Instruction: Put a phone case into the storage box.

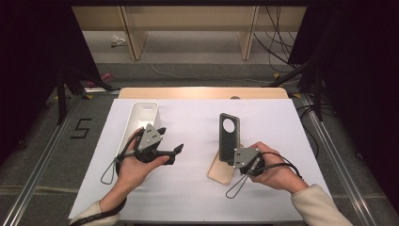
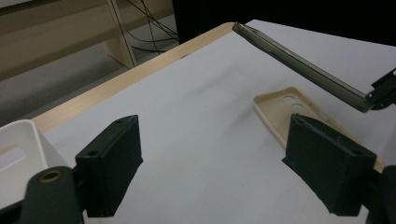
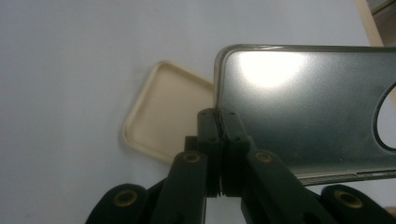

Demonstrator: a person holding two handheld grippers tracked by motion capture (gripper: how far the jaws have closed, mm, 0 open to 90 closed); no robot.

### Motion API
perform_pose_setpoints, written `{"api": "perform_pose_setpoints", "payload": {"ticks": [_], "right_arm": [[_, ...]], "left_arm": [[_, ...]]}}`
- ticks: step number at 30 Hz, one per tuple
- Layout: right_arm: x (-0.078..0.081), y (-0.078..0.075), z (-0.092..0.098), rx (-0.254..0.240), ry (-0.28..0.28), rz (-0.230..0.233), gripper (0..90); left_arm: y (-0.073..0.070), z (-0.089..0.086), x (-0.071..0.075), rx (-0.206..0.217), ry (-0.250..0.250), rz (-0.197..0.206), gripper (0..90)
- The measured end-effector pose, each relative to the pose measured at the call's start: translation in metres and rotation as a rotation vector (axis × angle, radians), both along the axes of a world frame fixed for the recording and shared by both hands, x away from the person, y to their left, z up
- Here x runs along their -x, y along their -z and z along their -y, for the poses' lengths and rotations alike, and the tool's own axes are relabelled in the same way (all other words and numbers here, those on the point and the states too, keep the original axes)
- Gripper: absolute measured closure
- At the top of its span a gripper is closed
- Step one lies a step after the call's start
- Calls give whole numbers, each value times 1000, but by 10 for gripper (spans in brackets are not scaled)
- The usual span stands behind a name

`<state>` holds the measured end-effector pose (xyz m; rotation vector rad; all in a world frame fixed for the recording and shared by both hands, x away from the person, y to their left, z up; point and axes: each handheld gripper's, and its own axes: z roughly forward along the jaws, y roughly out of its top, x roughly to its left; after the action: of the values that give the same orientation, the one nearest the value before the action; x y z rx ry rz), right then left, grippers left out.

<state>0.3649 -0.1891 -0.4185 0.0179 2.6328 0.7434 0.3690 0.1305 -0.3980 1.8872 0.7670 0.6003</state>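
Observation:
My right gripper [image 1: 234, 158] is shut on the lower edge of a dark grey phone case [image 1: 229, 134], holding it upright above the white table cover. Its jaws [image 3: 219, 114] pinch the dark case [image 3: 303, 107] near a corner. A beige phone case [image 1: 221, 173] lies flat, hollow side up, under and beside the held one, and it is also in the right gripper view [image 3: 168, 112]. My left gripper [image 1: 170, 142] hovers open and empty at the left, its jaws [image 2: 212, 126] wide apart, facing the beige case [image 2: 275, 109] and the dark case [image 2: 299, 63].
A white plastic bin [image 1: 141, 113] stands at the left of the table, just behind my left hand, and its corner shows in the left gripper view [image 2: 23, 140]. A wooden table edge [image 1: 202, 92] runs along the back. Cables lie on the floor beyond.

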Motion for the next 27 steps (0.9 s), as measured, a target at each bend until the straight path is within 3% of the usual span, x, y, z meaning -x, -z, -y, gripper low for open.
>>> {"api": "perform_pose_setpoints", "payload": {"ticks": [12,13,14,17,27], "right_arm": [[7,-1,-12,-4,-34,11,895],[8,0,-13,-19,-32,28,895],[9,-1,-14,-10,-22,6,895],[10,-1,-17,-11,-38,13,895],[12,-1,-22,-9,-58,19,895]], "left_arm": [[-15,41,-19,10,33,-39,237],[-16,45,-21,7,33,-42,246],[-17,48,-24,3,31,-43,251],[-21,59,-30,-3,26,-51,276],[-20,87,-57,-15,20,-160,398]]}}
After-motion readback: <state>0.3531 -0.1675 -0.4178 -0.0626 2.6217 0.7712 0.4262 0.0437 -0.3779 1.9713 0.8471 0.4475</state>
